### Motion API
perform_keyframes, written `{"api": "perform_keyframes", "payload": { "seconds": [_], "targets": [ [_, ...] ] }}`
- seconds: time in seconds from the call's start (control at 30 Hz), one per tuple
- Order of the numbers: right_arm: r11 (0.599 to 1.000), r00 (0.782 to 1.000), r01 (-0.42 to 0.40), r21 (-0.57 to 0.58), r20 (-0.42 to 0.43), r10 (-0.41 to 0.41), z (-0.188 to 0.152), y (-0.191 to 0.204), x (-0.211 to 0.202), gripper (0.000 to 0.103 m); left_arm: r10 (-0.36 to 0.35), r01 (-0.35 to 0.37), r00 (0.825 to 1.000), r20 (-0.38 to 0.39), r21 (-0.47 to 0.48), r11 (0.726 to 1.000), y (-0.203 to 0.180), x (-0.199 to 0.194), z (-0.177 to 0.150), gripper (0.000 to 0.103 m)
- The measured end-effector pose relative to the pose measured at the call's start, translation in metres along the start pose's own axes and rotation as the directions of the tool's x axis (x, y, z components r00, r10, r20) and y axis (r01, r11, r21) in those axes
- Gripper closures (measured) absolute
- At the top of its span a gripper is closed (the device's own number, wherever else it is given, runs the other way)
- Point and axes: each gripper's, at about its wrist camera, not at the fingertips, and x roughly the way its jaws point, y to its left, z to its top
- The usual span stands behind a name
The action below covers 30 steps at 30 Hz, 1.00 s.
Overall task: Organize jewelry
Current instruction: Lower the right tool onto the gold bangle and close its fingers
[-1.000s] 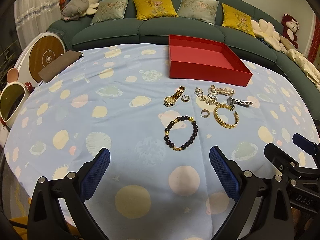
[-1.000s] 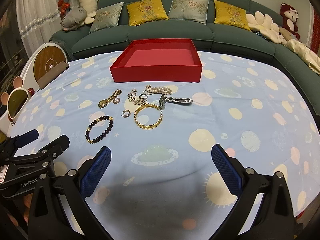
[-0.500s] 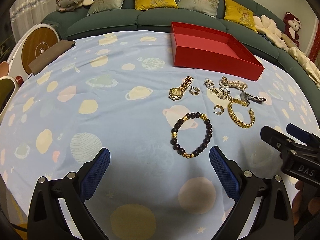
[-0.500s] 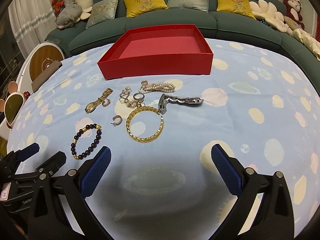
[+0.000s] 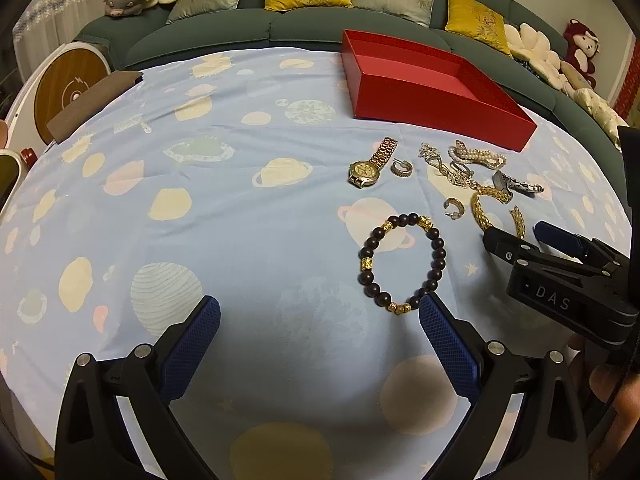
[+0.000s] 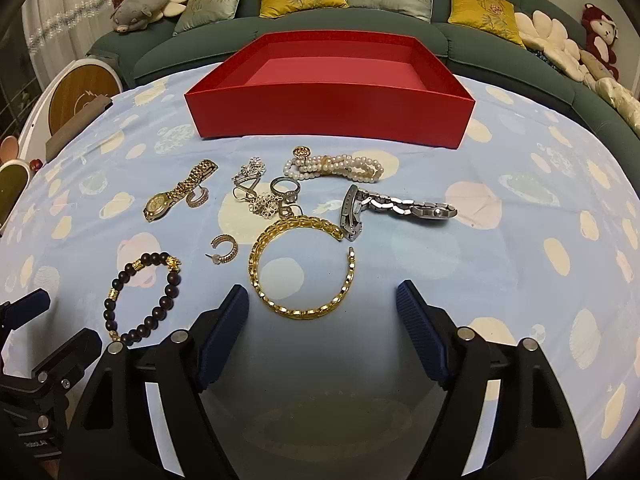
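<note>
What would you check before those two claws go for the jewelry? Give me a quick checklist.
1. Red box empty and ready: ok.
2. Right gripper lined up on gold bangle: ok. Its jaws have just been closing, not yet touching it.
3. Left gripper open, nothing held: ok.
4. Left gripper centred on bead bracelet: not ok, bracelet sits by its right finger.
5. Bangle free of silver watch: cannot tell, they look close.
</note>
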Motion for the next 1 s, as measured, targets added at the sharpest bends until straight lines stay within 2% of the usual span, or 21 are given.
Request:
{"api": "perform_keyframes", "payload": {
  "seconds": [0.07, 0.2, 0.6, 1.0],
  "targets": [
    [1.000, 1.000, -0.001, 0.001, 0.007, 0.001, 0.001, 0.000, 0.000, 0.035, -0.006, 0.006, 1.000, -0.002, -0.003, 1.000, 0.000, 0.001, 0.000, 0.006],
    [1.000, 1.000, -0.015, -0.004, 0.021, 0.015, 0.003, 0.001, -0.001, 0.055, -0.021, 0.021, 1.000, 0.001, -0.004, 1.000, -0.003, 0.003, 0.001, 0.006],
    [0.997, 0.997, -0.071, 0.026, 0.038, 0.070, -0.002, -0.012, -0.017, 0.055, -0.034, 0.034, 0.999, 0.007, 0.011, 0.999, -0.020, 0.018, 0.006, 0.006],
    [0.995, 0.994, -0.098, 0.029, 0.054, 0.097, -0.010, -0.028, -0.041, 0.055, 0.018, -0.021, 0.999, 0.035, 0.076, 0.997, -0.044, 0.028, 0.006, 0.007]
  ]
}}
